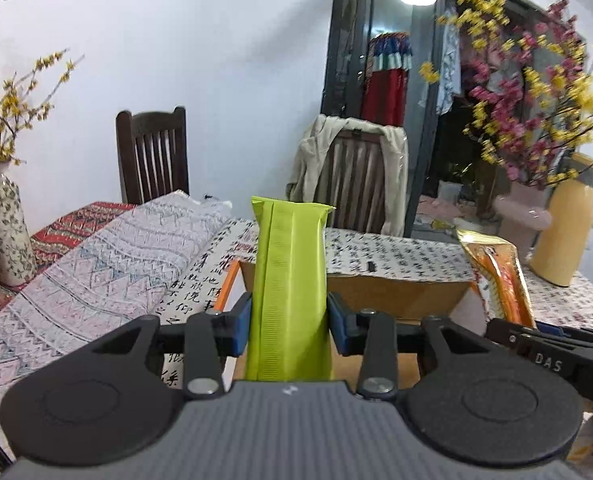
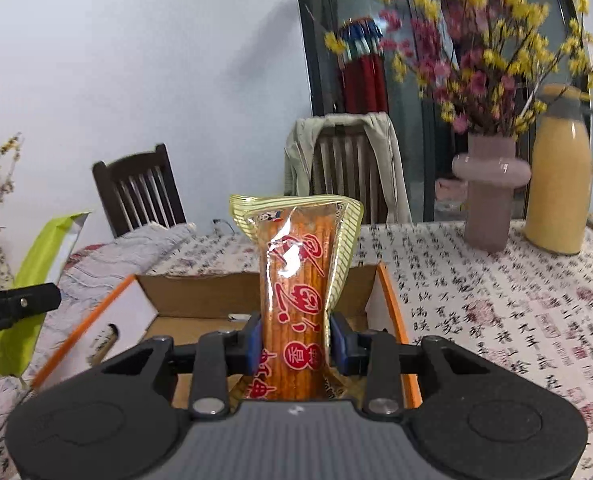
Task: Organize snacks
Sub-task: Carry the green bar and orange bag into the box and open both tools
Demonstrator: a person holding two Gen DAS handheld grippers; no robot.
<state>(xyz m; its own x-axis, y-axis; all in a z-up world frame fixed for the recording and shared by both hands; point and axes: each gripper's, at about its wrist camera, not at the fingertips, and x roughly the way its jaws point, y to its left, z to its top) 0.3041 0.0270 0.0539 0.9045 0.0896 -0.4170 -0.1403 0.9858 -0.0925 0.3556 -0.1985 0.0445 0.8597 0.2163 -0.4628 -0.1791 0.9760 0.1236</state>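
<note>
My left gripper [image 1: 289, 322] is shut on a lime green snack packet [image 1: 290, 280] and holds it upright above an open cardboard box [image 1: 396, 296]. My right gripper [image 2: 295, 344] is shut on an orange snack packet with red characters [image 2: 296, 280], upright over the same box [image 2: 200, 292]. The orange packet also shows at the right of the left wrist view [image 1: 500, 276]. The green packet shows at the left of the right wrist view [image 2: 36, 280]. The two grippers are side by side above the box.
The table has a calligraphy-print cloth [image 2: 496, 300] and a folded patterned cloth [image 1: 96, 256] on the left. A pink vase of flowers [image 2: 490, 188] and a yellow thermos jug [image 2: 558, 172] stand at the back right. A floral vase [image 1: 6, 224] stands far left. Two chairs stand behind the table.
</note>
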